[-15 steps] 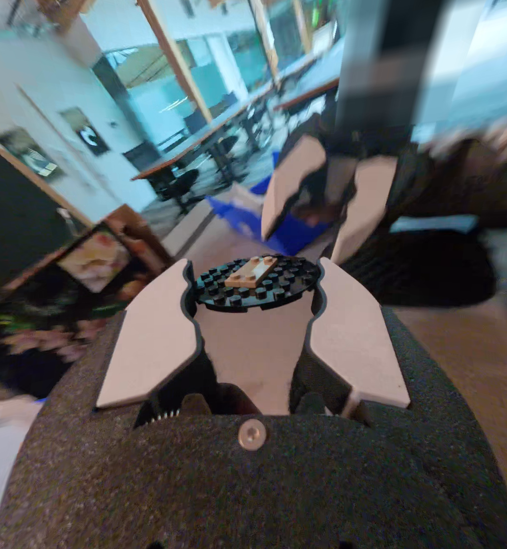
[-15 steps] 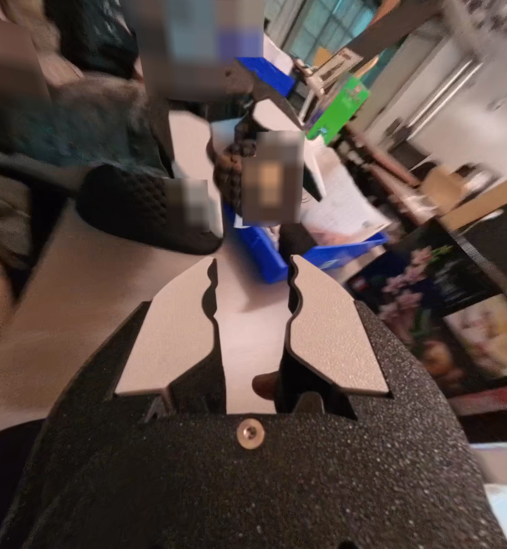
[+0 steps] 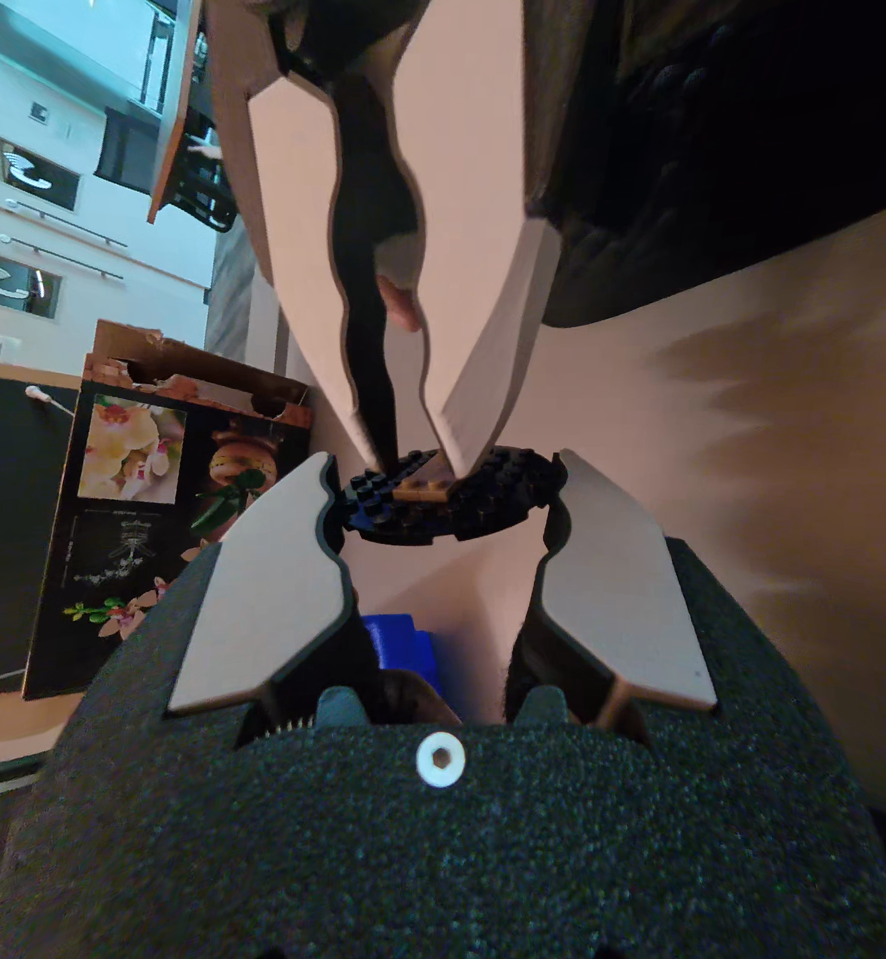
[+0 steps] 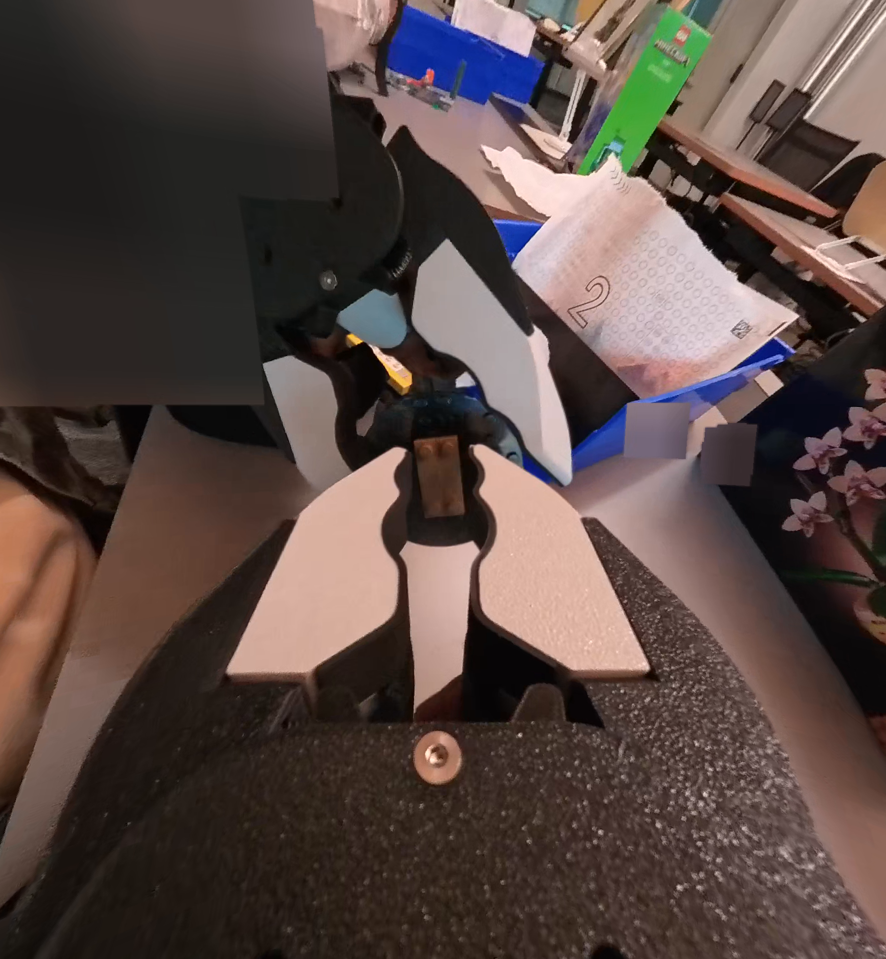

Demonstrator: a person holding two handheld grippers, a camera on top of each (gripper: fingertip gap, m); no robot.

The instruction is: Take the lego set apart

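Right now your left gripper [image 3: 443, 495] is clamped across the round black plate [image 3: 487, 511], one fingertip on its left edge and one on its right, holding it off the table [image 3: 742, 415]. On top of the plate sits the tan plate [image 4: 438, 477], and that is the piece to free. Your right gripper [image 4: 438, 467] has narrowed around it, fingertips flanking its two long sides; whether they already pinch is hard to tell. The tan plate's long axis runs straight away from your right gripper, so you probably want to squeeze across its width and peel upward.
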